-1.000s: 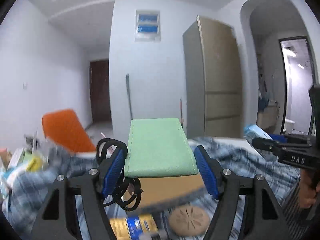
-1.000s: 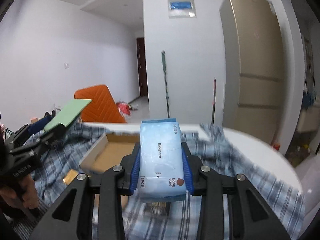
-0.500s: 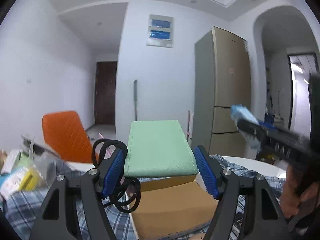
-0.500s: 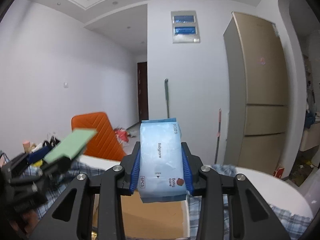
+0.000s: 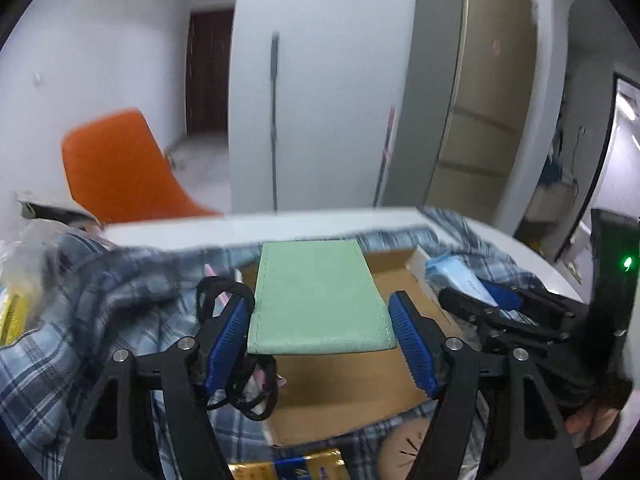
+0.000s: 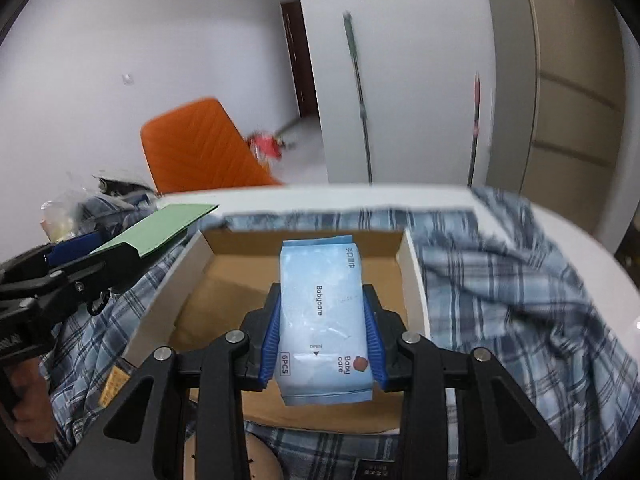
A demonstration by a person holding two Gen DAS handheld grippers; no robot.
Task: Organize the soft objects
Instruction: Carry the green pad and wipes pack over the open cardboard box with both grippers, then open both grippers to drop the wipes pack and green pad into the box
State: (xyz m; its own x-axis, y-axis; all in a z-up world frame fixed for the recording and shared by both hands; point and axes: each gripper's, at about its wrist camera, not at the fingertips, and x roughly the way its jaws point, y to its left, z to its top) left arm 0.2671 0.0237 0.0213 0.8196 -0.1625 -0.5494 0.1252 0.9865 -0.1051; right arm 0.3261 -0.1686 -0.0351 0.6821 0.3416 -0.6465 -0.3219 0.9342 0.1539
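- While we are looking along both grippers, the left gripper [image 5: 322, 326] is gripping a flat green pad [image 5: 320, 296] between its blue pads, its jaws standing partly open around the pad's width and pressing on both edges.
- We are also seeing a tangle of black hair ties [image 5: 224, 292] hanging around the left finger of that gripper.
- Below and ahead of the green pad, an open cardboard box [image 6: 192, 268] is sitting on the bench [image 6: 560, 224], which is draped with a blue checked cloth [image 6: 500, 300].
- We are holding the pad above the box's left side, tilted up toward the far end.
- To the right, the right gripper [image 6: 322, 344] is clamping a pale blue pack of Babycare wipes [image 6: 324, 312], its jaws drawn in narrow on the pack's two long sides.
- We are carrying the pack over the box's middle, clear of its floor.
- An orange chair [image 6: 200, 152] is standing behind the bench.
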